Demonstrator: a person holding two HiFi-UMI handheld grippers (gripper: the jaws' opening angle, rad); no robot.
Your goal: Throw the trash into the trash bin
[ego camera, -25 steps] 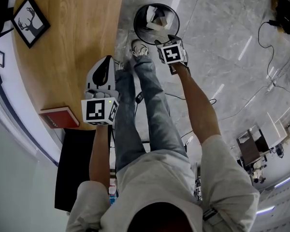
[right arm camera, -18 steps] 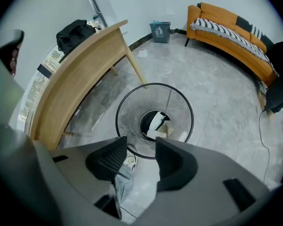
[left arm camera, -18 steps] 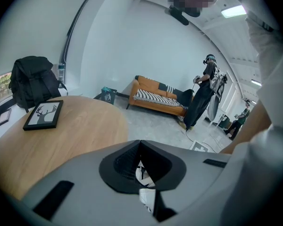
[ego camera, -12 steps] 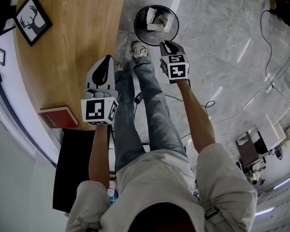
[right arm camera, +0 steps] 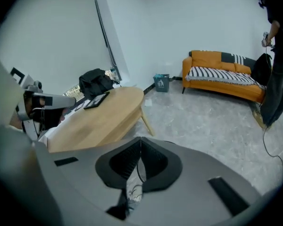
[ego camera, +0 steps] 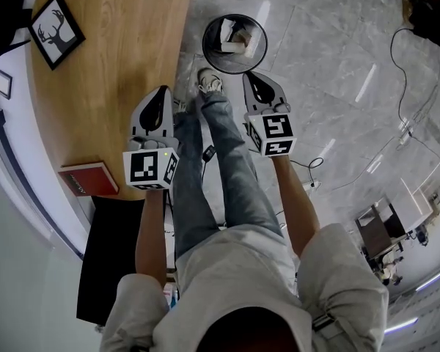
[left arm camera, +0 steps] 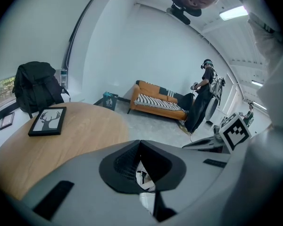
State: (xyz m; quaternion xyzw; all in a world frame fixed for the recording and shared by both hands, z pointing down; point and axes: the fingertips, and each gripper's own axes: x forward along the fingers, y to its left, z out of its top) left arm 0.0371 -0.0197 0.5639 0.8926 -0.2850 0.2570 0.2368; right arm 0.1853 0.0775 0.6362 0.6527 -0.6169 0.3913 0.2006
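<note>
The black round trash bin [ego camera: 235,44] stands on the marble floor beside the table, with white crumpled trash [ego camera: 239,37] lying inside it. My right gripper [ego camera: 254,76] hangs just short of the bin, nearer to me and a little to its right; its jaws have just been closing and now meet with nothing between them [right arm camera: 140,140]. Over the table's edge my left gripper [ego camera: 160,92] is shut and empty too [left arm camera: 140,143]. Through the left jaws' gap only a sliver of floor shows.
A round wooden table [ego camera: 110,50] carries a framed deer picture [ego camera: 56,29] and a red book [ego camera: 89,178]. The person's legs and shoe [ego camera: 210,79] are between the grippers. An orange sofa [right arm camera: 224,76] and another person [left arm camera: 203,95] are farther off. Cables [ego camera: 407,116] cross the floor.
The right gripper has drawn back from over the bin, risen toward me and closed its jaws. White trash lies in the bin. The left gripper has stayed put.
</note>
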